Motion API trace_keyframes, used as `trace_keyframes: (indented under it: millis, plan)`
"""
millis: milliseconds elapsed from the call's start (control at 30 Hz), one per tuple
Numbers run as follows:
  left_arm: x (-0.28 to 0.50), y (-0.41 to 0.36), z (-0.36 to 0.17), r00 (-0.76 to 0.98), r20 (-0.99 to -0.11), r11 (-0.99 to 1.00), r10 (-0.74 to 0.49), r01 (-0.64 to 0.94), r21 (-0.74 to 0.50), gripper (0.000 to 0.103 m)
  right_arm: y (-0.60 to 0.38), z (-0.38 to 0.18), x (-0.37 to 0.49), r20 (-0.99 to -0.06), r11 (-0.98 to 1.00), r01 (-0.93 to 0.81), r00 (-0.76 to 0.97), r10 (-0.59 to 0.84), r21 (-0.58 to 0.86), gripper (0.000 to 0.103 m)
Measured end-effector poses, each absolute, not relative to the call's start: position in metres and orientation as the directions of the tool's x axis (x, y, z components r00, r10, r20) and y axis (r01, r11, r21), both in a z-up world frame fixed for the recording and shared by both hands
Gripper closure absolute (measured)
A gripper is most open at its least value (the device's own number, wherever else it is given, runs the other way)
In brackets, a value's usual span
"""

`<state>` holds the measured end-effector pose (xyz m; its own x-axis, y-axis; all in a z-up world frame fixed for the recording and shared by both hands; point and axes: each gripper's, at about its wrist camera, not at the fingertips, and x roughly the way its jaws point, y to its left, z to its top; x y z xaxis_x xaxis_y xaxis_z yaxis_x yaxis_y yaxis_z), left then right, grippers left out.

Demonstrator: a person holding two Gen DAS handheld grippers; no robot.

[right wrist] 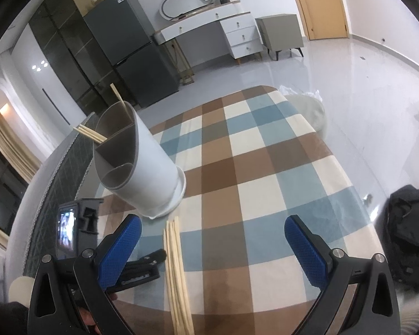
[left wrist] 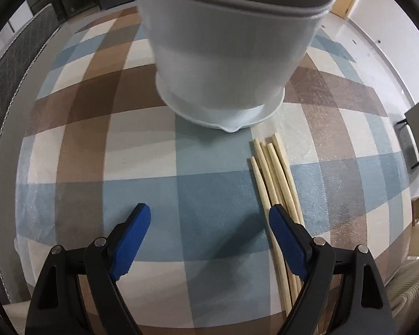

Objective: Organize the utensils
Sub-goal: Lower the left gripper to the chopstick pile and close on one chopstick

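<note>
**Ana:** Pale wooden chopsticks (left wrist: 276,178) lie loose in a bundle on the checked cloth of the desk (left wrist: 142,145), just in front of the white holder (left wrist: 226,55). Their long axis runs from the holder's foot back toward both claws.

**Ben:** Which claw is nearer?

**Ana:** I'd say the left claw (left wrist: 209,217). It points steeply down at the desk, jaws wide apart with nothing between them, and its right blue pad (left wrist: 286,243) sits over the bundle's near stretch. The sticks fall on the outer side of that pad, not in the gap, so it would have to slide toward them before closing.

**Ben:** And the right claw (right wrist: 212,234)?

**Ana:** Also spread wide and empty. In its view the chopsticks (right wrist: 176,262) lie between its pads, closer to the left one, though whether it is low enough to reach I cannot tell.

**Ben:** Anything in the way?

**Ana:** The holder (right wrist: 142,164) stands just beyond the stick tips. It is divided into compartments, and a few chopsticks (right wrist: 89,134) already lean out of the far ones. Otherwise the cloth beside the holder looks bare.
</note>
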<state>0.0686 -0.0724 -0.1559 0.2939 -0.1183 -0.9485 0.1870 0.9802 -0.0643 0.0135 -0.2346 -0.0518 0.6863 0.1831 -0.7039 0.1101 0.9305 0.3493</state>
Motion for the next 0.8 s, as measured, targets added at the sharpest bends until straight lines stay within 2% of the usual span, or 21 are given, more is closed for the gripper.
trace_keyframes:
  millis: [167,333,400,467,500,567,600,667,800]
  plan:
    - [0.068,-0.080,-0.154,0.280,-0.958,0.981,-0.069,0.196,-0.014,0.020,-0.240,-0.055,0.013,-0.705,0.913,0.123,0.678,0.209,0.388,0.000]
    - [0.070,-0.085,-0.152,0.246,-0.968,0.985,-0.057,0.173,-0.014,0.020,-0.248,-0.052,0.010,-0.690,0.894,0.131,0.687,0.230,0.429,0.000]
    - [0.070,-0.087,-0.151,0.244,-0.968,0.986,-0.056,0.167,-0.015,0.026,-0.250,-0.049,0.008,-0.680,0.888,0.130,0.695,0.236,0.441,0.000]
    - [0.067,-0.091,-0.148,0.251,-0.966,0.986,-0.059,0.167,-0.017,0.043,-0.253,-0.048,0.007,-0.673,0.883,0.131,0.699,0.241,0.452,0.000]
    - [0.066,-0.093,-0.146,0.254,-0.965,0.985,-0.060,0.169,-0.017,0.048,-0.255,-0.047,0.006,-0.670,0.878,0.132,0.701,0.246,0.460,0.000]
    - [0.064,-0.104,-0.143,0.261,-0.963,0.983,-0.069,0.181,-0.021,0.072,-0.258,-0.046,0.004,-0.663,0.869,0.136,0.705,0.252,0.475,0.000]
    - [0.063,-0.109,-0.141,0.267,-0.960,0.978,-0.080,0.207,-0.023,0.079,-0.259,-0.046,0.003,-0.661,0.866,0.138,0.706,0.255,0.482,0.000]
    - [0.064,-0.119,-0.141,0.268,-0.958,0.966,-0.105,0.257,-0.034,0.101,-0.262,-0.045,0.002,-0.655,0.860,0.139,0.709,0.260,0.492,0.000]
    - [0.069,-0.110,-0.140,0.254,-0.953,0.970,-0.166,0.216,-0.112,0.103,-0.265,-0.044,0.000,-0.650,0.860,0.141,0.716,0.255,0.491,0.000]
